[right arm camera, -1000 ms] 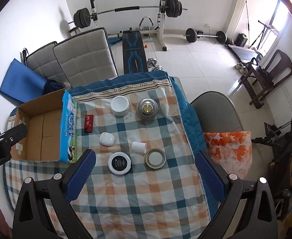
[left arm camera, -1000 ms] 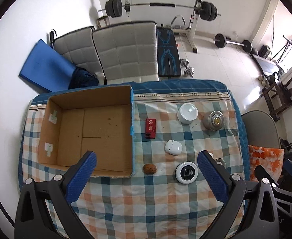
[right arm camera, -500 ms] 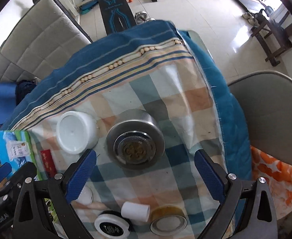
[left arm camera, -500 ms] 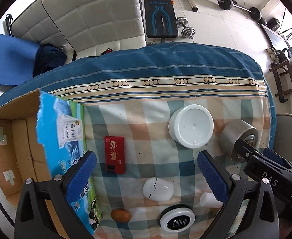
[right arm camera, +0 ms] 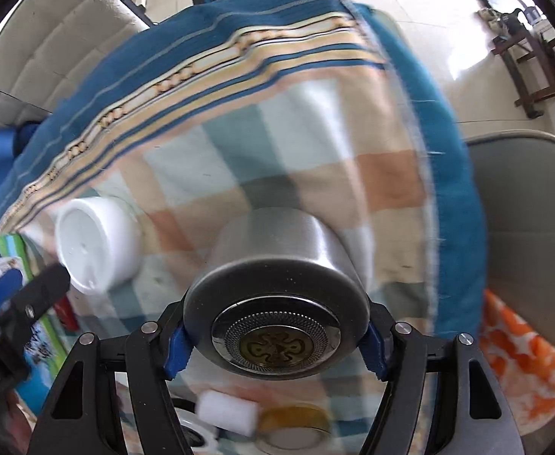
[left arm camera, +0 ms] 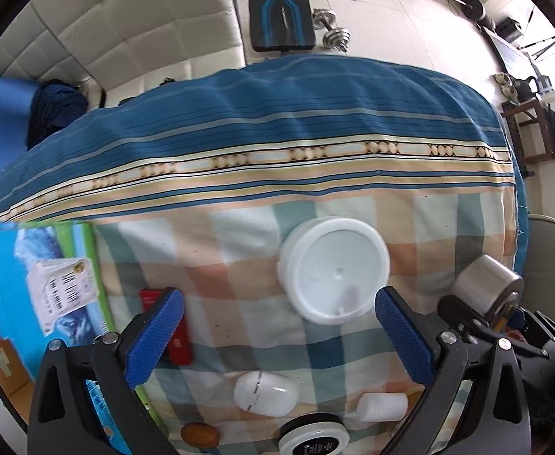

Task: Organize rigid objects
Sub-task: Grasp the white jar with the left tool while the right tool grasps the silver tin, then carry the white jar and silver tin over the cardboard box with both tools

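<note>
Between the right tool's (right arm camera: 273, 337) blue pads sits the steel tin (right arm camera: 277, 288).

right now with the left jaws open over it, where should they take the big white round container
Grip the white round container across its curved side wall, coming down from above. It stands with its flat round face up, so the top offers no hold. The left gripper, jaws open, looks just wide enough. The red box and the metal canister stand apart, leaving both sides free.
</note>
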`<state>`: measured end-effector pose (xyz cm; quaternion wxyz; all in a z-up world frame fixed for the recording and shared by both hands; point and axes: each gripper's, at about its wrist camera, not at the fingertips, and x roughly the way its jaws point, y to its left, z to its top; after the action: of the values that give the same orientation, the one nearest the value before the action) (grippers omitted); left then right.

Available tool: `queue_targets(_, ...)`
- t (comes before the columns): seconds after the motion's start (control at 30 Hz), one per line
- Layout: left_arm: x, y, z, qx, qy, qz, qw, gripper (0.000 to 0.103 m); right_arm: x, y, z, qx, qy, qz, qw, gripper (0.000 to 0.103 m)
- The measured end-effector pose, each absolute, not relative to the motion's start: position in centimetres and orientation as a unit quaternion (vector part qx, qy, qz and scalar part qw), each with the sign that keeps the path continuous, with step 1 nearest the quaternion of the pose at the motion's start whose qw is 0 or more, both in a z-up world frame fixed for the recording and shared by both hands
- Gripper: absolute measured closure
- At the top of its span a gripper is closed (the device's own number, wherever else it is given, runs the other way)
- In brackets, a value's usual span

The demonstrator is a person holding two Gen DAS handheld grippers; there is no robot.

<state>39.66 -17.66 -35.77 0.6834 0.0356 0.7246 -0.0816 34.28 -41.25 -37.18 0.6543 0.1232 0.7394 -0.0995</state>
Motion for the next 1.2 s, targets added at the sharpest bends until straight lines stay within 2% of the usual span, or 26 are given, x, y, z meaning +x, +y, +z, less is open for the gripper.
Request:
queue_targets(0.23, 41.9, -21.1, -39.9, 0.07, 0.754, -0.097, 0.646, 0.001, 36.4, -43.8, -39.4, 0.123, 0.758, -0.116, 0.631, 0.03)
queue_targets(0.27, 42.0, -21.4, -40.3, 0.079, 0.753, -0.097, 0.646, 0.005, 36.8, -43.9, -39.7, 0.123, 0.759, -0.118, 0.629, 0.03)
queue_targets(0.3, 42.2, -21.7, -40.7, 0.089, 0.753, -0.096, 0.645, 0.024, 37.2, -44.0, -40.0, 0.12, 0.76, -0.118, 0.628, 0.03)
queue_targets(0.33, 42.6, -21.8, -41.0, 0.09, 0.754, -0.098, 0.643, 0.034, 37.4, -44.0, -40.7, 0.118, 0.76, -0.119, 0.628, 0.03)
queue_targets(0.37, 42.8, -21.8, -41.2, 0.091, 0.754, -0.097, 0.643, 0.036, 37.7, -44.0, -41.1, 0.116, 0.761, -0.118, 0.627, 0.03)
queue_targets(0.57, 40.8, -20.7, -40.3, 0.115, 0.745, -0.102, 0.65, 0.037, 39.4, -41.4, -42.7, 0.128, 0.784, -0.068, 0.604, 0.03)
queue_targets(0.67, 40.1, -19.2, -40.9, 0.116, 0.748, -0.095, 0.647, 0.036, 39.7, -39.8, -43.7, 0.09, 0.787, -0.064, 0.607, 0.03)
queue_targets(0.97, 41.2, -19.2, -43.0, 0.097, 0.754, -0.088, 0.644, 0.03, 39.8, -37.7, -44.3, 0.083, 0.789, -0.083, 0.604, 0.03)
queue_targets(1.03, 39.8, -20.0, -42.4, 0.097, 0.747, -0.087, 0.652, 0.037, 40.6, -37.2, -44.8, 0.078, 0.79, -0.085, 0.603, 0.03)
queue_targets(1.2, 38.9, -20.4, -41.4, 0.094, 0.74, -0.091, 0.66, 0.037, 40.4, -36.0, -44.4, 0.077, 0.787, -0.084, 0.607, 0.03)
